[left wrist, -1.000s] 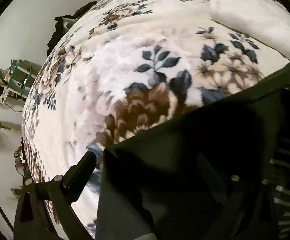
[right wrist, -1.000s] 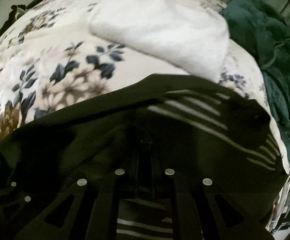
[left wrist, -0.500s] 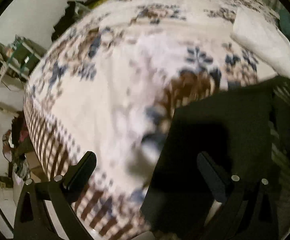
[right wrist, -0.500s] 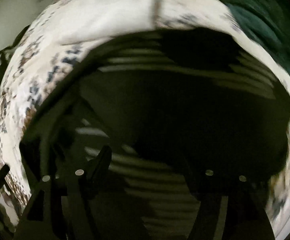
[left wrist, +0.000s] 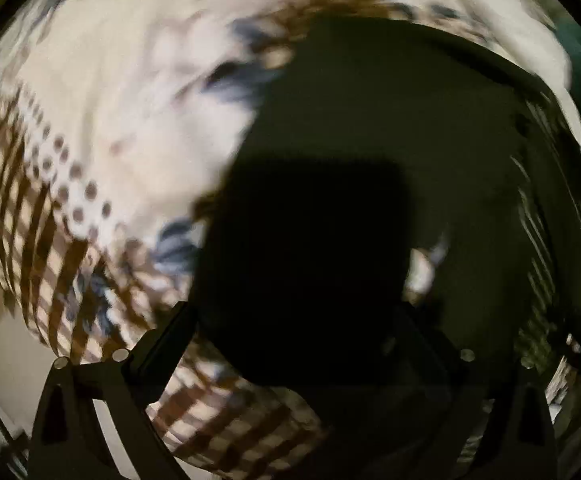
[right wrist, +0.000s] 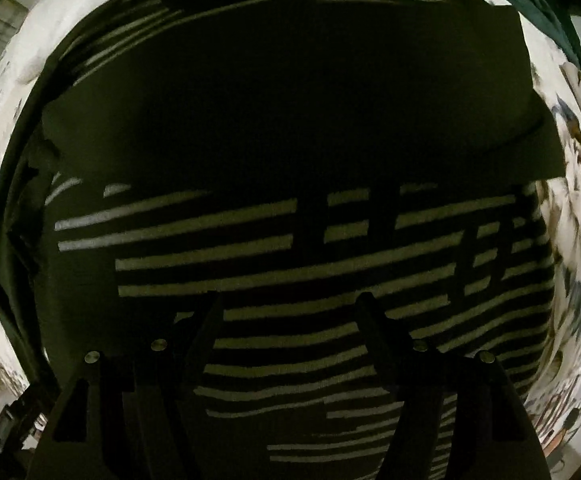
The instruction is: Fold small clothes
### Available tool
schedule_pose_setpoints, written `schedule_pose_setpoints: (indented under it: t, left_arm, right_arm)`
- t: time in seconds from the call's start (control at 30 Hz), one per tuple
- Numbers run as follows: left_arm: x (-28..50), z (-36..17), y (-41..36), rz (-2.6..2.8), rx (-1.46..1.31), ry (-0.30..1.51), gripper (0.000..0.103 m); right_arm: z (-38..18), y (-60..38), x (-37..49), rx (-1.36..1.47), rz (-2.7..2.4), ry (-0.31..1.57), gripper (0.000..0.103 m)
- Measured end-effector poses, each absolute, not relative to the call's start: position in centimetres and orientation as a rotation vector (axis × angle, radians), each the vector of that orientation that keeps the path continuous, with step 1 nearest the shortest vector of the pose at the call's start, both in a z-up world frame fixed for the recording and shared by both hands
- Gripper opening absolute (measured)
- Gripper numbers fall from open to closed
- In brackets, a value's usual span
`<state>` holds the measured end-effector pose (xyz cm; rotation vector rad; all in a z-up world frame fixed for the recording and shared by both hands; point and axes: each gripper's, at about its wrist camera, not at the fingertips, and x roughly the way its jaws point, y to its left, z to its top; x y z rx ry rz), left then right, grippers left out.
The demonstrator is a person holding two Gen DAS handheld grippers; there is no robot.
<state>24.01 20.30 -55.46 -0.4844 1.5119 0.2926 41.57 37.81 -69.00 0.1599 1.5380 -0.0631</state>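
- Bed: covered by a floral blanket (left wrist: 122, 120), cream with brown and blue blooms and a checked border; it carries everything else.
- Dark garment (right wrist: 290, 128): black with pale stripes, lying flat on the blanket. In the right wrist view it fills nearly the whole frame, a plain upper panel lapped over a striped lower one, stripes running across the view. In the left wrist view its plain part (left wrist: 390, 128) sits right of centre, one edge bordering bare blanket.
- Right gripper (right wrist: 290, 304): pointing down over the striped panel, jaws well apart, nothing between them; the cloth lies directly beneath.
- Left gripper (left wrist: 290, 320): also above the garment, near its edge. One finger (left wrist: 162, 344) shows; the other is lost in shadow, so its width and any hold cannot be told.
- Judgement: the right gripper is the better centred; the next crease likely runs along the stripes.
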Motion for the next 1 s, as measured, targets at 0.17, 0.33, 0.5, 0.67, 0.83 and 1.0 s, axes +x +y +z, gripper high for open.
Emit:
schedule_pose_setpoints:
  t: [0.17, 0.33, 0.5, 0.67, 0.83, 1.0]
  left_arm:
    - [26.4, -56.8, 17.4, 0.256, -0.445, 1.525, 0.027]
    - [26.9, -55.0, 21.4, 0.279, -0.512, 1.489, 0.004]
    - [26.7, -50.2, 33.1, 0.478, -0.540, 1.368, 0.009]
    - [23.0, -50.4, 38.9, 0.575, -0.786, 1.248, 0.040]
    - [18.9, -53.5, 37.7, 0.594, -1.039, 1.190, 0.071]
    - [16.9, -58.7, 35.1, 0.659, -1.160, 1.252, 0.071]
  right_arm:
    - [-69.5, 37.6, 39.7, 0.110, -0.032, 1.551, 0.070]
    - [-69.9, 36.3, 38.2, 0.097, -0.028, 1.561, 0.070]
    - [-69.7, 33.8, 37.5, 0.111, -0.024, 1.546, 0.070]
    - [-69.5, 31.1, 37.1, 0.145, -0.039, 1.550, 0.070]
    - [-68.6, 27.9, 36.7, 0.152, -0.035, 1.557, 0.070]
    - [-67.9, 24.5, 36.2, 0.151, -0.044, 1.564, 0.070]
